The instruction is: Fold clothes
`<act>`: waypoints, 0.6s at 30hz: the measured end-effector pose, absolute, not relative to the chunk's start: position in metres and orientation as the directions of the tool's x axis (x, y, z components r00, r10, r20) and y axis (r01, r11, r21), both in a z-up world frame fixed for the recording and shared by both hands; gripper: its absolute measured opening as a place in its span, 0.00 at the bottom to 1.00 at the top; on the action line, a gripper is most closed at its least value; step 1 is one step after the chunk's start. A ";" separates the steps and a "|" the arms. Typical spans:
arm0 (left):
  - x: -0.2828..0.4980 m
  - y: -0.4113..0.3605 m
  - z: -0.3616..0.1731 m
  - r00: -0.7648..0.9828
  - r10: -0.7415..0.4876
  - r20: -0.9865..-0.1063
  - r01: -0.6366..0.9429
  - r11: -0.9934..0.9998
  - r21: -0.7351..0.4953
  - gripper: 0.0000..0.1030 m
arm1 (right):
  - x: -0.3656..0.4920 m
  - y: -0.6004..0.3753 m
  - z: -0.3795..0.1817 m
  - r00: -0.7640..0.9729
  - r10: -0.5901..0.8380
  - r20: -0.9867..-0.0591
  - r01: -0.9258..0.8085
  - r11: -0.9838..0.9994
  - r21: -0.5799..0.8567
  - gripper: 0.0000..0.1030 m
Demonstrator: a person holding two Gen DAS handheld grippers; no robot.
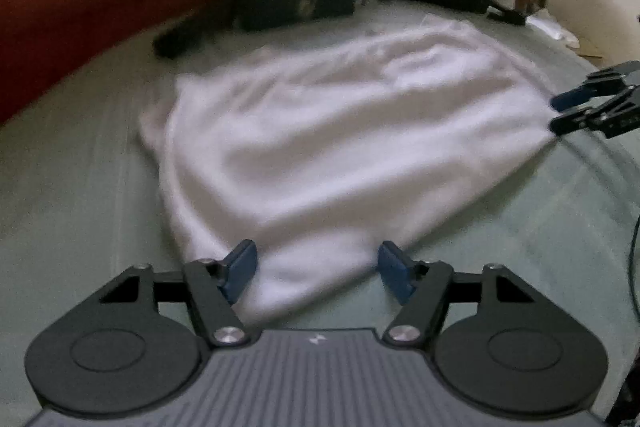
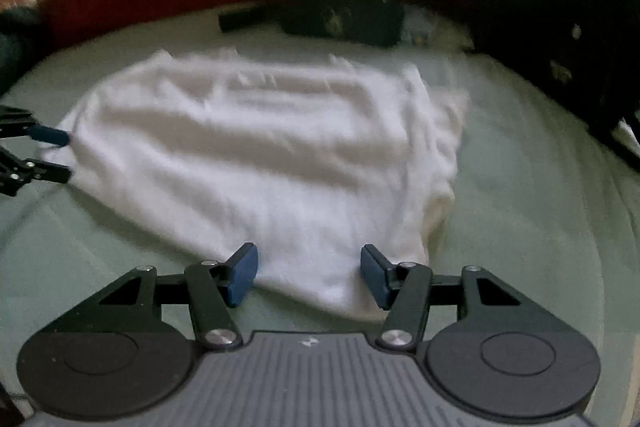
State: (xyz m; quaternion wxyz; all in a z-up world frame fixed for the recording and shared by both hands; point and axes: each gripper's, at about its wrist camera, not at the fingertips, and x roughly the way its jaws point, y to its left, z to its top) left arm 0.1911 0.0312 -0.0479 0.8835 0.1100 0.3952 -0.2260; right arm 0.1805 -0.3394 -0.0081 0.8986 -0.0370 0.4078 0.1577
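Left claw (image 1: 318, 273), right claw (image 2: 308, 273) agape astride white garment (image 1: 320, 131); no legible writing

Both views are looking dim and smeary with motion blur, edges are bowing hard, corners are going dark.

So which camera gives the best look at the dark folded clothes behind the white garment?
The left wrist view: the dark folded clothes show nearly whole, beyond the white garment. The right wrist view shows them smaller, blurrier and partly merged with shadow.
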 end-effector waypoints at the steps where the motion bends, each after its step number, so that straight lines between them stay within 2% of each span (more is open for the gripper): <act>1: 0.186 0.035 -0.045 0.587 -0.311 -0.748 0.482 0.876 0.014 0.68 | 0.176 -0.344 -0.009 0.618 0.257 -0.743 -0.306 0.949 0.073 0.62; 4: 0.174 0.041 -0.034 0.596 -0.310 -0.741 0.480 0.877 0.020 0.68 | 0.164 -0.350 0.002 0.632 0.266 -0.728 -0.298 0.950 0.088 0.62; 7: 0.168 0.033 -0.024 0.618 -0.331 -0.713 0.507 0.861 0.039 0.68 | 0.157 -0.342 0.014 0.657 0.274 -0.702 -0.321 0.945 0.069 0.70; 9: 0.172 0.024 -0.025 0.616 -0.339 -0.711 0.500 0.866 0.020 0.69 | 0.159 -0.330 0.015 0.664 0.284 -0.691 -0.343 0.938 0.057 0.71; 12: 0.181 0.021 -0.041 0.588 -0.280 -0.759 0.463 0.886 0.032 0.70 | 0.167 -0.321 0.003 0.628 0.277 -0.727 -0.349 0.935 0.054 0.72; 14: 0.180 0.032 -0.041 0.582 -0.271 -0.767 0.428 0.904 0.005 0.70 | 0.168 -0.325 -0.008 0.601 0.234 -0.764 -0.327 0.944 0.032 0.72; 16: 0.174 0.044 -0.035 0.583 -0.256 -0.771 0.400 0.916 -0.002 0.69 | 0.158 -0.338 -0.008 0.603 0.227 -0.765 -0.320 0.947 0.028 0.72; 18: 0.164 0.051 -0.027 0.608 -0.218 -0.763 0.400 0.915 0.058 0.69 | 0.153 -0.334 -0.006 0.622 0.187 -0.760 -0.339 0.940 -0.046 0.73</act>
